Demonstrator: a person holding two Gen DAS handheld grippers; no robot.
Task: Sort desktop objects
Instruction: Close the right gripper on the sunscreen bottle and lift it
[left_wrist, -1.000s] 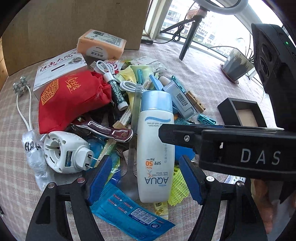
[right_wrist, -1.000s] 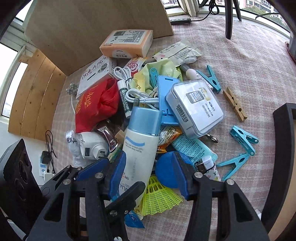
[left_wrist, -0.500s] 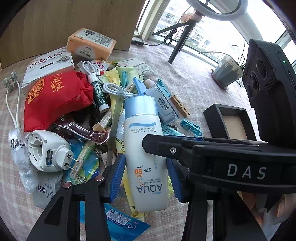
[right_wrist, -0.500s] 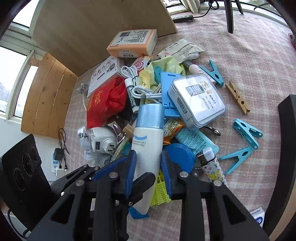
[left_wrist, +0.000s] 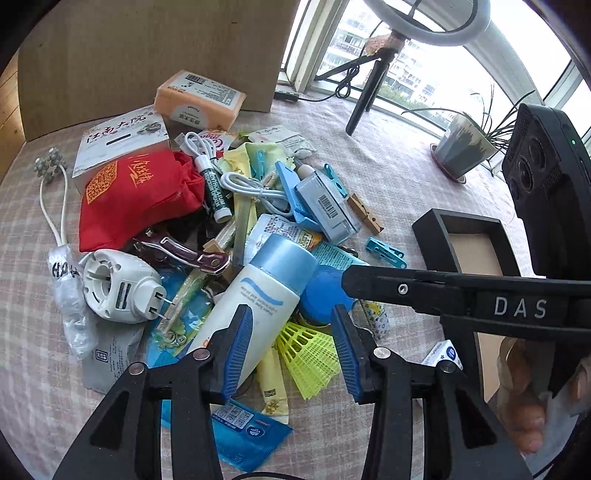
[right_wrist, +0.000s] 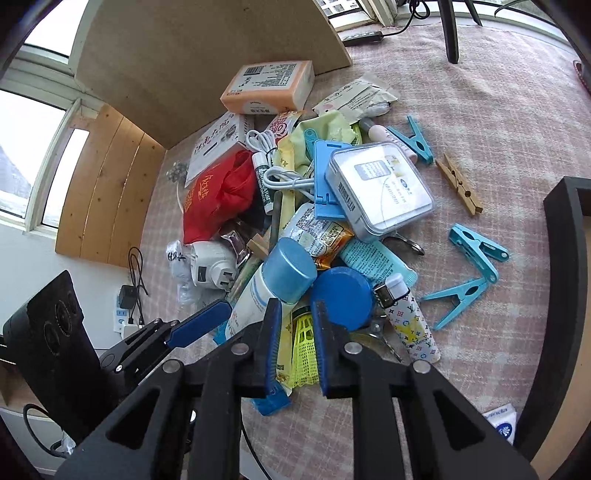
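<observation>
A white sunscreen bottle (left_wrist: 258, 306) with a pale blue cap lies tilted on a pile of small objects; it also shows in the right wrist view (right_wrist: 258, 295). My left gripper (left_wrist: 291, 354) is open above the pile, its left finger touching the bottle's lower body. My right gripper (right_wrist: 295, 343) has its jaws narrowly apart over a yellow shuttlecock (right_wrist: 304, 339), beside the bottle and a blue round lid (right_wrist: 343, 295). I cannot tell whether it grips anything.
The pile holds a red pouch (left_wrist: 136, 195), a white plug adapter (left_wrist: 118, 288), a blue-lidded clear box (right_wrist: 380, 192), white cables, blue clothes pegs (right_wrist: 476, 251) and an orange pack (left_wrist: 199, 99). A black tray (left_wrist: 476, 251) stands at the right. A cardboard box (left_wrist: 147, 48) stands behind.
The bottle has tipped from lying between the left fingers to leaning left. The left gripper has opened wider and pulled back. The right gripper has narrowed and shifted right of the bottle.
</observation>
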